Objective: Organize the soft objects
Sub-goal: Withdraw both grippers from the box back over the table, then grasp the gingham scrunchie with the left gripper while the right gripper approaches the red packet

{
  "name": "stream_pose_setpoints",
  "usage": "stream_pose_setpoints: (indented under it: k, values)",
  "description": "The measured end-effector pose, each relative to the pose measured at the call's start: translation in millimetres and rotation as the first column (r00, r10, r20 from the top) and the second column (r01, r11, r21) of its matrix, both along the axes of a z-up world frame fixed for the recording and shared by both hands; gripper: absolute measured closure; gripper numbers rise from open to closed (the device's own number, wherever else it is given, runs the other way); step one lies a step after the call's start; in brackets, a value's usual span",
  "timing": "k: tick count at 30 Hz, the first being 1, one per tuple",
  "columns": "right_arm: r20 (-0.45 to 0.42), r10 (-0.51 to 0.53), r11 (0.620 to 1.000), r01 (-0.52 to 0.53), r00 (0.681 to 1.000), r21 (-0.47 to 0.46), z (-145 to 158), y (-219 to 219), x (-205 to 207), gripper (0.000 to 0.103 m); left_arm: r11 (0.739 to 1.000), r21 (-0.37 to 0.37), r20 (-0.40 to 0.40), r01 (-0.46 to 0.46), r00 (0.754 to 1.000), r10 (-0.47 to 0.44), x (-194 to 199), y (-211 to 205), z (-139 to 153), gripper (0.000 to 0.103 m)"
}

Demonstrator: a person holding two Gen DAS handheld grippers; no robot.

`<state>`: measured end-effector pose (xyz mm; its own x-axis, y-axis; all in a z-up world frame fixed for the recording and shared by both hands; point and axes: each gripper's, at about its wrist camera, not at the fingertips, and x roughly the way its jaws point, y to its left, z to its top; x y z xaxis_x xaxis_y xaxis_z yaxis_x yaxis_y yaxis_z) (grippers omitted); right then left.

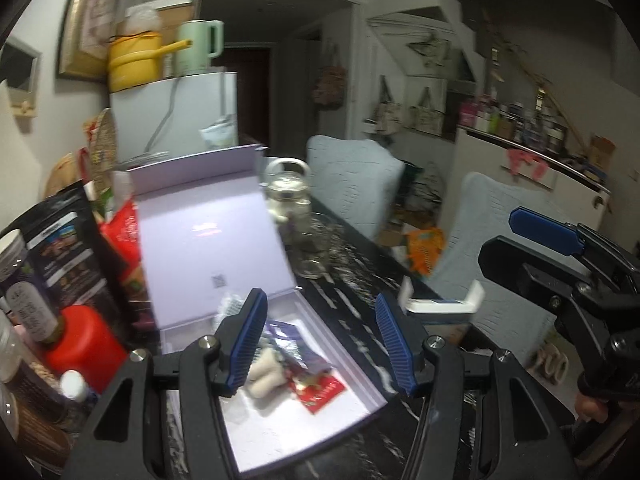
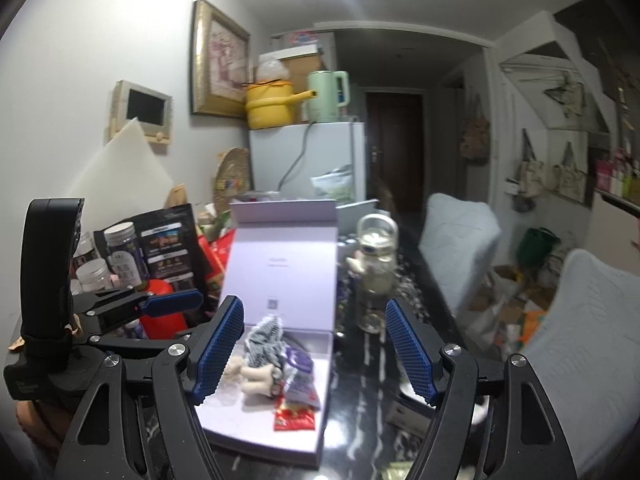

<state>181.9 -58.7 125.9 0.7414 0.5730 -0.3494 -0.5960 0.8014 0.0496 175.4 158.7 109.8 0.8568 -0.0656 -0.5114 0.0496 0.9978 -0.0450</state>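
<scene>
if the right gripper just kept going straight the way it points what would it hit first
Probably the glass jar on the dark table. The right gripper has open, empty jaws and aims slightly down, between the open box on the left and the jar ahead. Depth is unclear, so it might meet the table first.

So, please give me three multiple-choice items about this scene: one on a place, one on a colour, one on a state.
1. Where does the red packet lie?
A. inside the open lilac box
B. on a chair
C. on the fridge

2. What colour is the saucepan on the fridge?
A. blue
B. yellow
C. black

3. How is the lid of the lilac box?
A. shut
B. taken away
C. raised open

Answers:
1 A, the red packet rests on the box floor, beside the purple packet.
2 B, the saucepan is plainly yellow.
3 C, the lid stands up behind the tray.
</scene>
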Motion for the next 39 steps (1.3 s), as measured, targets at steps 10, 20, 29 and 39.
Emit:
stream_pose_setpoints:
  k: [10, 20, 29, 39]
  values:
    - [-0.032, -0.142, 0.990, 0.141, 0.989, -0.022, -17, -53, -32, 0.029, 0.981, -0.012, -0.080, 0.196, 0.977, -0.196, -10, -60, -20, 0.047]
    - [-0.084, -0.271, 0.962, 0.266, 0.959, -0.061, -48, -97, -56, 0.029, 0.950, 0.000, -0.155, 0.312, 0.939, -0.308, -21, -112, -51, 0.047]
    - [-0.175, -0.358, 0.933, 0.348, 0.917, -0.089, -88, -138, -71, 0.029, 0.936, -0.001, -0.231, 0.353, 0.910, -0.344, -28, -146, -84, 0.047]
    - [-0.247, -0.336, 0.942, 0.318, 0.909, -0.110, -131, -153, -69, 0.028, 0.933, -0.043, -0.360, 0.357, 0.866, -0.347, -37, -160, -134, 0.047]
